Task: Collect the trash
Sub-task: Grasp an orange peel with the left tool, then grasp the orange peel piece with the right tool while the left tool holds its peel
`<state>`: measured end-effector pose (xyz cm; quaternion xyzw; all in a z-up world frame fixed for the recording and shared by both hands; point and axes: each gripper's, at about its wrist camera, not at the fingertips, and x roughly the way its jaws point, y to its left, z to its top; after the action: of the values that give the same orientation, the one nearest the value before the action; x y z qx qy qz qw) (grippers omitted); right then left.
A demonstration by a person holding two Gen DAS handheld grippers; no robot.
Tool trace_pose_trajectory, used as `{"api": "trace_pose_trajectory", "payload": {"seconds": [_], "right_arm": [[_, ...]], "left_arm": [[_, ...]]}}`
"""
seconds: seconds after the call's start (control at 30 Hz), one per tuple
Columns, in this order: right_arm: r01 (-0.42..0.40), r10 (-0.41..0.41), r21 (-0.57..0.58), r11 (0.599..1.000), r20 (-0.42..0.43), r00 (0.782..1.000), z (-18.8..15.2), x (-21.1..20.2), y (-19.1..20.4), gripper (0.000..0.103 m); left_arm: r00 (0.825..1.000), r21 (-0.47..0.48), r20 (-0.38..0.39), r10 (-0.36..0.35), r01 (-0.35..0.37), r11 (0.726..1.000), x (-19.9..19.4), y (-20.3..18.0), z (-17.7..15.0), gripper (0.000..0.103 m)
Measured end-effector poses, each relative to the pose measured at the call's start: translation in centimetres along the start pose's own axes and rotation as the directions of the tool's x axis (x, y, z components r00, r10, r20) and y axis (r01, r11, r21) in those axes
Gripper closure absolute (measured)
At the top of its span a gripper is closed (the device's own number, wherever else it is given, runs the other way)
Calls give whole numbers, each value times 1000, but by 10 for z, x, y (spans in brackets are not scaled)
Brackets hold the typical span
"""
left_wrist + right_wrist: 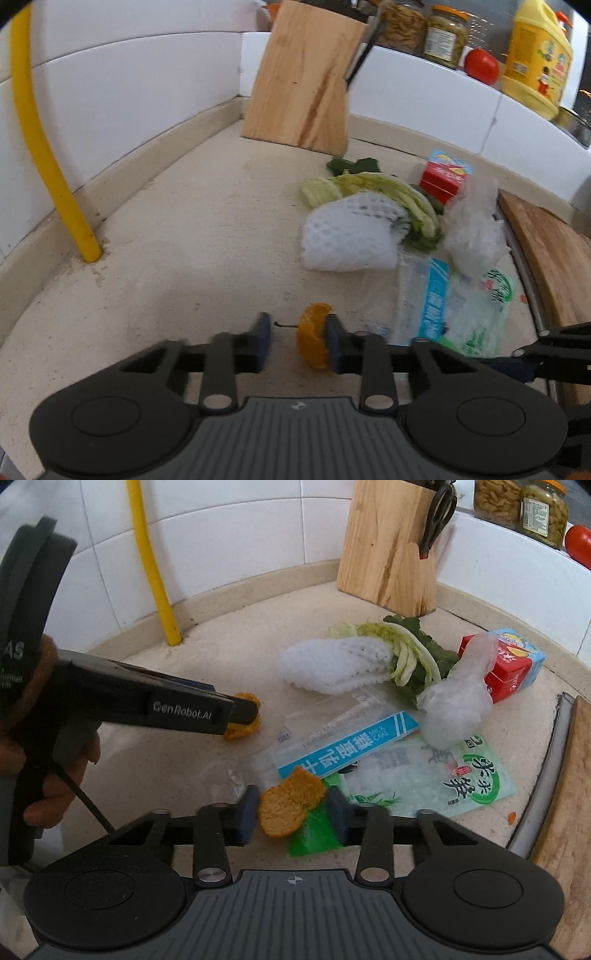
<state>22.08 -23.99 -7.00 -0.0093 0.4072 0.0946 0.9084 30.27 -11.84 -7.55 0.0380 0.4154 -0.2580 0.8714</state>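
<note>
Left gripper (298, 343): we see its jaws part-spread. The right pad touches the curled peel (314, 339), while bare counter shows between the peel and the other pad, so nothing is pinched.
Curled peel: it stands on edge on the countertop (184, 221), at 6 o'clock in our left wrist view. From the right wrist view it sits at the tip of the left tool, towards 9 o'clock.
Right gripper (291, 814): we read it as pinching the flat peel (290, 801), whose edges meet both blue pads.
Flat peel: it sits at 6 o'clock in our right wrist view, over a corner of the green packet (443, 775).
Hand (55, 768): it is wrapped around the left tool's handle, at 9 o'clock.
Trash pile: it lies at 3 o'clock from the curled peel.
- The white foam net (347, 236) lies on the cabbage leaves (388, 192).
- Crumpled clear plastic (472, 229) rests against the red carton (443, 177).
- A blue-and-white wrapper (347, 742) overlaps the green packet.
Knife block (303, 81): it stands upright at 12 o'clock, against the tiled ledge.
Yellow pipe (40, 147): it is at 10 o'clock and runs down into the counter.
Cutting board (546, 251): it is at 3 o'clock, beyond the pile.
</note>
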Motion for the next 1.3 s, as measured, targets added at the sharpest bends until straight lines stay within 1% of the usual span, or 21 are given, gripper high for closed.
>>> {"api": "trace_pose_trajectory", "payload": {"seconds": [0.03,0.07,0.1,0.13,0.2,0.43,0.53,0.7,0.8,0.83,0.87,0.9,0.93,0.97,1.0,1.07,1.2,1.3], "right_arm": [[-6,6,6,1000,0,1000,0,-1,-1,78],[-5,5,9,1000,3,1000,0,-2,-1,80],[-6,6,15,1000,7,1000,0,-4,-1,85],[-9,9,22,1000,8,1000,0,-6,-2,88],[-17,17,37,999,13,1000,0,-11,-5,90],[-26,23,62,998,38,999,-3,-27,-11,91],[-34,32,71,997,36,999,-6,-31,-13,91],[-48,48,38,998,10,999,-16,-33,-10,90],[-45,45,25,999,-3,999,-21,-31,-10,84],[-38,38,30,999,0,999,-22,-30,-11,79],[-39,39,25,999,-3,999,-22,-30,-11,77],[-37,38,19,999,-5,999,-23,-29,-12,76],[-33,33,22,999,1,999,-23,-29,-13,69],[-33,33,18,999,1,999,-23,-29,-13,64],[-33,33,12,999,-2,999,-24,-28,-13,61],[-34,34,14,999,-7,999,-25,-27,-13,60],[-45,45,12,999,-1,999,-26,-28,-12,50],[-43,43,7,999,4,999,-27,-28,-12,50]], "left_arm": [[1000,0,-3,-4,4,1000,0,-2,0,89],[1000,3,-6,-2,2,1000,0,-3,1,91],[1000,2,-9,-1,1,1000,-1,-4,1,93],[1000,-8,-14,-4,4,1000,-2,-4,1,94],[1000,-24,-15,-13,13,1000,-6,-4,0,94],[1000,-27,1,-2,2,1000,-28,-5,-7,95],[1000,-43,-8,-5,5,999,-36,-6,-14,95],[1000,-56,-22,9,-10,998,-44,-8,-29,94],[999,-75,-21,28,-29,997,-45,-7,-33,94],[999,-72,-18,38,-39,997,-46,-7,-35,92],[999,-69,-17,46,-47,996,-47,-8,-36,88],[999,-68,-15,52,-53,996,-47,-8,-37,82],[998,-69,-13,59,-60,996,-47,-8,-37,79],[998,-70,-11,70,-70,995,-47,-8,-38,71],[997,-71,-9,79,-79,994,-47,-7,-39,66],[996,-73,-7,87,-87,993,-46,-7,-41,63],[994,-73,-6,105,-105,992,-44,-8,-42,60],[992,-91,6,127,-126,988,-41,-9,-44,58]]}}
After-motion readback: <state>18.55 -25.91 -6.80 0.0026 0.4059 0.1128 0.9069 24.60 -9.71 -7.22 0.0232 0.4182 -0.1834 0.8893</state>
